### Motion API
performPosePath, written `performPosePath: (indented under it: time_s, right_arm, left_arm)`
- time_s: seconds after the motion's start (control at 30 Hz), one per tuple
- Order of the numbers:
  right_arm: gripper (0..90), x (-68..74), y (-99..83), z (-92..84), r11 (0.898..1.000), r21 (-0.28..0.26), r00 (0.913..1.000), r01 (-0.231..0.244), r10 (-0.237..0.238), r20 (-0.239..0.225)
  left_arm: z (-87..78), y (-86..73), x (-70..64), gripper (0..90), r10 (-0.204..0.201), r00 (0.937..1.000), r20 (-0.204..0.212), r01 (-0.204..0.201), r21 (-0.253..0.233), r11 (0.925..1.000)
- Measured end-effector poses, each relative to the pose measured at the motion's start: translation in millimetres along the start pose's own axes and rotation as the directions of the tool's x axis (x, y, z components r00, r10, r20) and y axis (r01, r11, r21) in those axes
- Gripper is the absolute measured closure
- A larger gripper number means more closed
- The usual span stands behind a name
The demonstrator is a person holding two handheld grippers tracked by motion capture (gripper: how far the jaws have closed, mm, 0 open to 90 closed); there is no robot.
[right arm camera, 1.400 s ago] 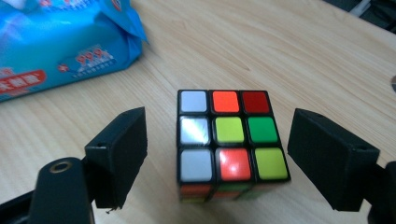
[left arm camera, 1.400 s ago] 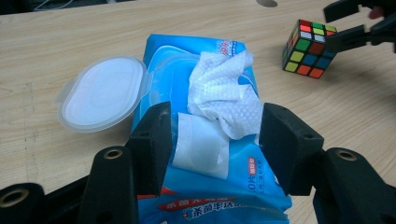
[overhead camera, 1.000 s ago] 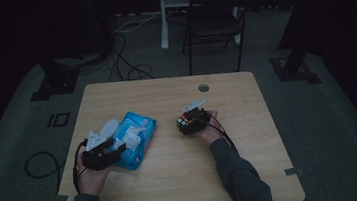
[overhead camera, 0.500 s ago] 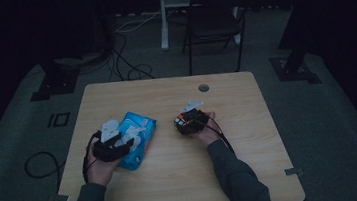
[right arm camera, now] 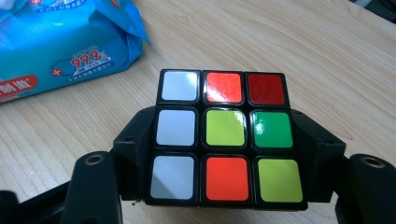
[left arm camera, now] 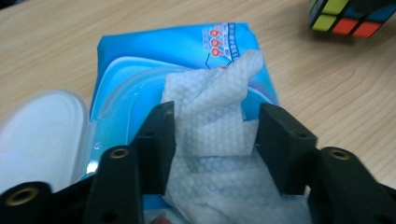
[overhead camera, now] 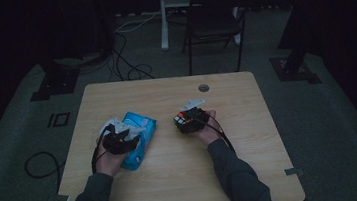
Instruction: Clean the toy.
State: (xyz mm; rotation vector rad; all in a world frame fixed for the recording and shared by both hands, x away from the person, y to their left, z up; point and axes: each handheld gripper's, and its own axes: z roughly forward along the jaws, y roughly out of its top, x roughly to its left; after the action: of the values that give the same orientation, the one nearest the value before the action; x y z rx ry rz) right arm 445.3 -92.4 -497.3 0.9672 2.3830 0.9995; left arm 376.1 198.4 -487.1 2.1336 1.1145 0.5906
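A blue pack of wet wipes [overhead camera: 140, 134] lies on the wooden table [overhead camera: 175, 181], left of centre. Its white lid [left arm camera: 42, 130] is flipped open, and a white wipe [left arm camera: 210, 112] sticks up from the opening of the pack [left arm camera: 187, 51]. My left gripper [overhead camera: 120, 137] is over the pack. Its jaws have just been closing and stand either side of the wipe, still open [left arm camera: 212, 140]. My right gripper [right arm camera: 224, 140] has just closed and is shut on a scrambled puzzle cube [right arm camera: 224, 135], held just above the table right of the pack [right arm camera: 60, 42]. From above, that cube [overhead camera: 186, 121] is near the table's middle.
A round cable hole [overhead camera: 203, 87] sits near the table's far edge. Beyond the table stand a dark chair [overhead camera: 213, 21] and a white post [overhead camera: 162, 16], with cables [overhead camera: 127, 60] on the floor. The cube [left arm camera: 350, 16] is at the top right of the left gripper view.
The left hand has moved right and forward, from beside the pack to over it, bringing its jaws around the raised wipe. The right hand with the cube has stayed where it was.
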Motion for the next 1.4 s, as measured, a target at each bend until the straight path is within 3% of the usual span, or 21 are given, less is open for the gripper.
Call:
performPosePath:
  time_s: [0.2,0.37,0.57,0.7,0.83,1.07,1.2,1.33,1.37,1.4]
  right_arm:
    - [33.8,0.8,1.0,-2.0,1.0,-0.007,1.0,0.001,-0.001,0.0]
    - [33.8,1.7,0.9,-1.9,1.0,-0.009,1.0,0.008,-0.008,-0.002]
    - [33.9,2.3,0.2,-2.0,1.0,-0.01,1.0,0.008,-0.008,0.0]
    - [33.9,1.7,-0.2,-2.5,1.0,-0.014,1.0,0.009,-0.009,-0.001]
    - [33.9,0.8,-0.9,-2.1,1.0,-0.013,1.0,0.008,-0.008,0.001]
    - [33.9,2.0,-0.5,-2.3,1.0,-0.018,1.0,0.009,-0.009,0.001]
    - [33.9,1.5,0.4,-4.1,1.0,-0.025,0.9999,0.01,-0.01,0.005]
    - [33.9,2.4,1.8,-4.7,0.999,-0.031,0.9999,0.011,-0.011,0.004]
    - [33.9,2.4,1.8,-4.7,0.999,-0.031,0.9999,0.011,-0.011,0.004]
    - [33.9,3.1,2.1,-4.8,0.999,-0.033,0.9999,0.011,-0.011,0.004]
  left_arm:
    - [0.1,1.5,4.2,64.2,0.006,0.9992,0.038,-0.007,0.005,1.0]
    - [-1.8,0.8,11.2,64.3,-0.033,0.9958,0.085,0.034,-0.013,0.9993]
    - [-3.2,0.6,14.0,63.9,-0.041,0.9934,0.107,0.044,-0.023,0.9988]
    - [-7.0,-1.4,19.1,63.3,-0.07,0.9849,0.159,0.082,-0.074,0.9939]
    - [-5.9,-0.2,19.4,67.1,-0.054,0.9885,0.141,0.063,-0.055,0.9965]
    - [-3.8,3.0,12.8,88.7,-0.029,0.9943,0.103,0.033,-0.039,0.9987]
    - [-14.8,12.1,3.2,89.6,0.005,0.9866,0.163,0.01,-0.091,0.9958]
    - [-23.0,24.5,-11.2,89.6,0.06,0.971,0.231,-0.026,-0.146,0.989]
    - [-23.0,24.5,-11.2,89.6,0.06,0.971,0.231,-0.026,-0.146,0.989]
    - [-25.1,30.0,-19.5,89.6,0.092,0.9665,0.24,-0.055,-0.159,0.9857]
